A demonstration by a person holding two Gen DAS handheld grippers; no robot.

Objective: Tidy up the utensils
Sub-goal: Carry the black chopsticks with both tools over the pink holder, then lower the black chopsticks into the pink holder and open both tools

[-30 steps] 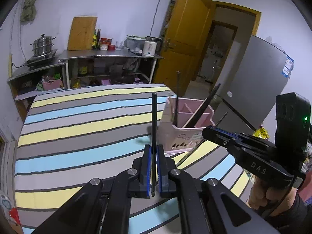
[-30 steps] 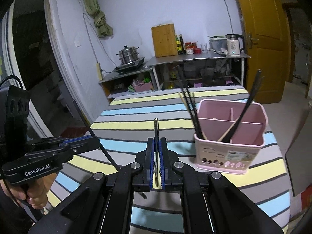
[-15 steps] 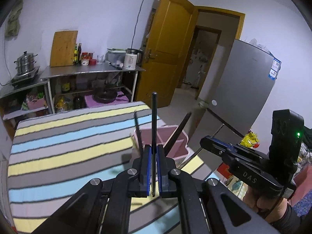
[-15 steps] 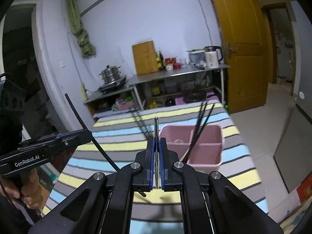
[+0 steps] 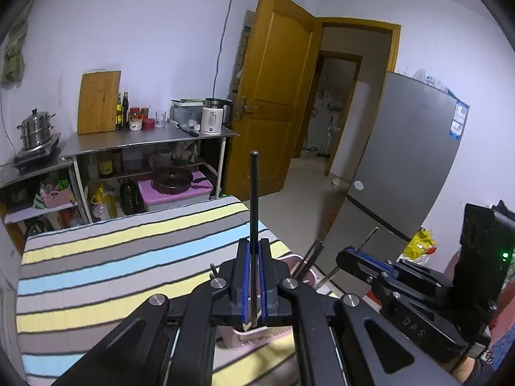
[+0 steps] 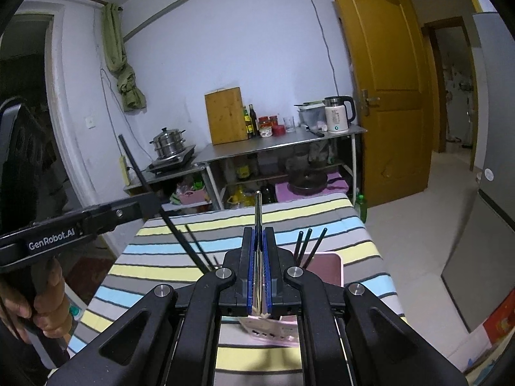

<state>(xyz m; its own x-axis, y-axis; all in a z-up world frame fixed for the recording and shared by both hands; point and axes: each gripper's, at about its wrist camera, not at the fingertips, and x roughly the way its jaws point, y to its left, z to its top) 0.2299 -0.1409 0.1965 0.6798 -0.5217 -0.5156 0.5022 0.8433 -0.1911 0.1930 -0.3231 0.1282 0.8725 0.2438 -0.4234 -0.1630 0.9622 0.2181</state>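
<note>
My left gripper (image 5: 253,247) is shut on a black chopstick (image 5: 254,199) that stands upright between the blue pads. My right gripper (image 6: 258,234) is shut on a thin metal utensil handle (image 6: 257,209), also upright. The pink utensil holder (image 6: 325,268) sits on the striped table (image 6: 225,234) right under both grippers, mostly hidden by them. Several black chopsticks (image 6: 309,246) lean in it. In the left wrist view the holder's rim (image 5: 257,334) shows below the pads, and the right gripper (image 5: 357,259) is at the right. The left gripper with its chopstick (image 6: 151,189) shows at left in the right wrist view.
A metal shelf (image 5: 148,138) with a cutting board, bottles, kettle and steamer pot stands behind the table. A yellow door (image 5: 273,90) is open at the back right. A grey fridge (image 5: 402,160) stands right of the table.
Both grippers have risen and moved in over the pink holder, which has dropped low in both views and is now mostly hidden under the fingers. Both grips are unchanged.
</note>
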